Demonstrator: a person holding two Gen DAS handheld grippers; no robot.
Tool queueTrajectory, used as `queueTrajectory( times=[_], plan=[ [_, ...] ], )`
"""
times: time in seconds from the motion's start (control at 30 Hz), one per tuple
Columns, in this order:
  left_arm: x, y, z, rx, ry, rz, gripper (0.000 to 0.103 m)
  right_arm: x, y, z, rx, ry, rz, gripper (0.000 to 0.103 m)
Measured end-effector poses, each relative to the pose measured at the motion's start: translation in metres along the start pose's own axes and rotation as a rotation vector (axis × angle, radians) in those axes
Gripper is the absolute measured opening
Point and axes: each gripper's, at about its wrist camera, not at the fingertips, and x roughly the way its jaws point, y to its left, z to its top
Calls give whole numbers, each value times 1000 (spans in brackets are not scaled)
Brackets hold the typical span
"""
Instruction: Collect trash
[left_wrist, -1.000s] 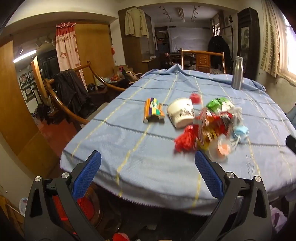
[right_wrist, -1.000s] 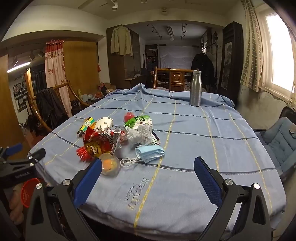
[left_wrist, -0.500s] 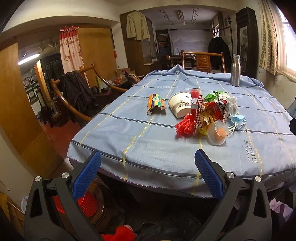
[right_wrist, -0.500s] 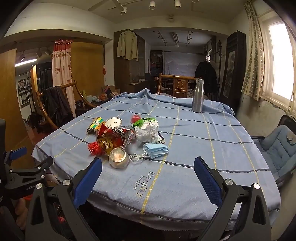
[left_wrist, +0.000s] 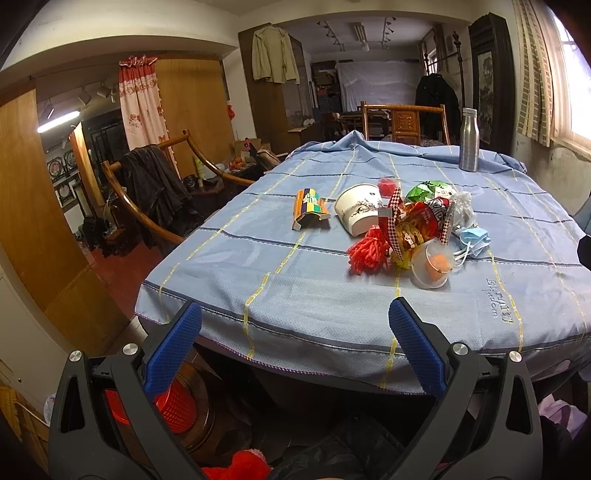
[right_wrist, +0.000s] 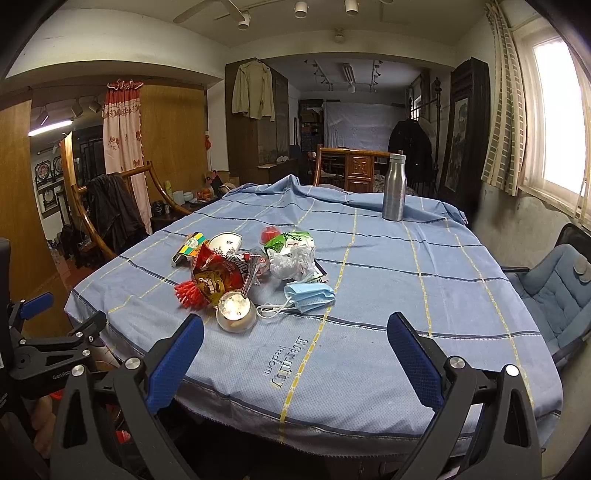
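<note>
A heap of trash lies on the blue tablecloth: a red snack bag, a red fringed ball, a clear plastic cup with orange inside, a white paper bowl, a striped carton, a blue face mask, crumpled white plastic and a green wrapper. My left gripper hangs open below the table's near edge, empty. My right gripper stands open over the near part of the cloth, empty. The left gripper's fingers also show in the right wrist view.
A steel bottle stands at the table's far side. A red mesh bin sits on the floor under the table's near left. Wooden chairs with a dark coat stand left, a blue padded chair right.
Both grippers have drawn back and lower from the table, so the trash heap looks farther off. Both stay open and empty.
</note>
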Motion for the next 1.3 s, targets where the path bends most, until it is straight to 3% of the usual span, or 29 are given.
queueTrajectory(
  times=[1.3],
  plan=[
    [8, 4, -2, -9, 32, -15, 97, 3, 2, -2, 3, 1, 5, 97]
  ],
)
